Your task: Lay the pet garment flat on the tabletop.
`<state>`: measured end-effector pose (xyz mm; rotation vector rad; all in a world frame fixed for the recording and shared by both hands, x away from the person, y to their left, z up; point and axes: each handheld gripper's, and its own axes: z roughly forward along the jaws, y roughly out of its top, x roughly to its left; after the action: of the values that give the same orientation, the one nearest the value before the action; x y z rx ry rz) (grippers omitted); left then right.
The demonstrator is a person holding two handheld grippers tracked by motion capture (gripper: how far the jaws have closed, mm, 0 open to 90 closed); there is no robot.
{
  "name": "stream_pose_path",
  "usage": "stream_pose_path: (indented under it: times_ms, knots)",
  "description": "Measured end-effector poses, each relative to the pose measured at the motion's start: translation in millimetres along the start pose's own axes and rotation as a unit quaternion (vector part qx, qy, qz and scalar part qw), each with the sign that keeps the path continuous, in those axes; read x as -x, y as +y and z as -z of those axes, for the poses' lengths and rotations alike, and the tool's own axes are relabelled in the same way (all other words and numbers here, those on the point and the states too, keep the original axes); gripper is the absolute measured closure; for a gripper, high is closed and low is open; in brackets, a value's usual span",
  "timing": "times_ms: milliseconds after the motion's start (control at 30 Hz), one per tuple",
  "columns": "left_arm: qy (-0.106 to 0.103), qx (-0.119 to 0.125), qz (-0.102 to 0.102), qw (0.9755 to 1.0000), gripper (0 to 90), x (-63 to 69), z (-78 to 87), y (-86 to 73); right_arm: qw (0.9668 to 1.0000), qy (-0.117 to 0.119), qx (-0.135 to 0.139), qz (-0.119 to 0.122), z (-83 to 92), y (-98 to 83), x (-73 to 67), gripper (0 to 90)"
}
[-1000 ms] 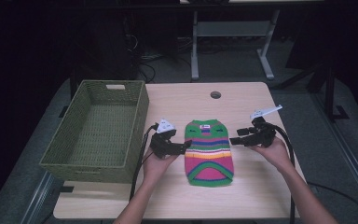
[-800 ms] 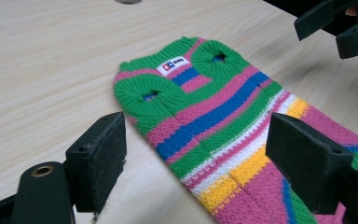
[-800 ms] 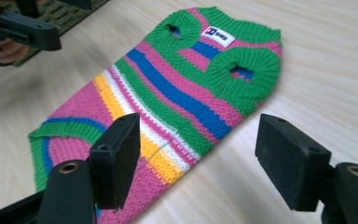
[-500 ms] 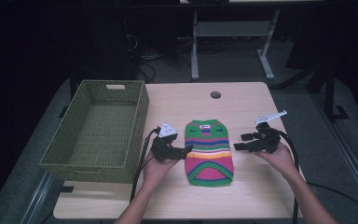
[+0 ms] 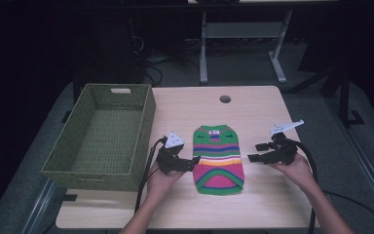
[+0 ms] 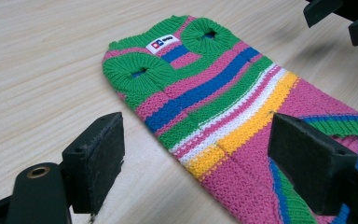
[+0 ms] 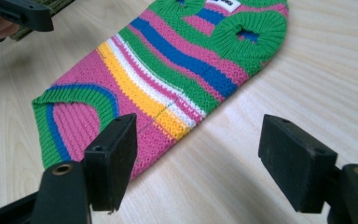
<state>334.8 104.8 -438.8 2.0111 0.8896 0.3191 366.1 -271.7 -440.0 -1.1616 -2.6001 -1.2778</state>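
A small knitted sweater (image 5: 218, 157) in green, pink, blue, white and yellow stripes lies flat on the table, neck end farthest from me. My left gripper (image 5: 195, 161) rests at its left edge, open, its jaws astride that edge in the left gripper view (image 6: 196, 140) with no pad pressing on the knit (image 6: 223, 107). My right gripper (image 5: 253, 152) hovers just off the sweater's right edge, open, with bare wood and the sweater's hem side (image 7: 168, 70) between its jaws (image 7: 205, 149).
A green woven basket (image 5: 102, 134) stands on the left part of the wooden table (image 5: 253, 107). A round cable hole (image 5: 225, 99) sits near the far edge. Cables trail from both grippers toward me. Dark floor and a desk frame lie beyond the table.
My right gripper has drifted toward me and slightly away from the sweater's right edge. The left gripper and the sweater have stayed put.
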Motion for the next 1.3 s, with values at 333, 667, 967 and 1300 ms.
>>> stream_pose_path:
  times_ms: [333, 667, 967, 1300]
  knots:
    - [0.000, -0.002, -0.009, 1.0000, 18.5, 2.7, 4.9, -6.7, 1.0000, 0.000, -0.001, 0.000, 4.5, -6.6, -3.0, 27.1]
    - [-0.006, -0.012, -0.014, 0.9998, 18.5, 7.2, 9.5, -9.8, 1.0000, -0.006, -0.004, 0.000, 5.1, -21.4, -4.7, 27.1]
    - [-0.010, -0.015, -0.025, 0.9995, 18.4, 13.5, 13.6, -15.7, 1.0000, -0.007, -0.005, 0.001, 6.9, -32.4, -7.4, 27.1]
    - [-0.013, -0.019, -0.026, 0.9994, 18.5, 15.9, 18.8, -23.7, 0.9999, -0.012, -0.004, 0.001, 11.0, -46.2, -9.4, 27.0]
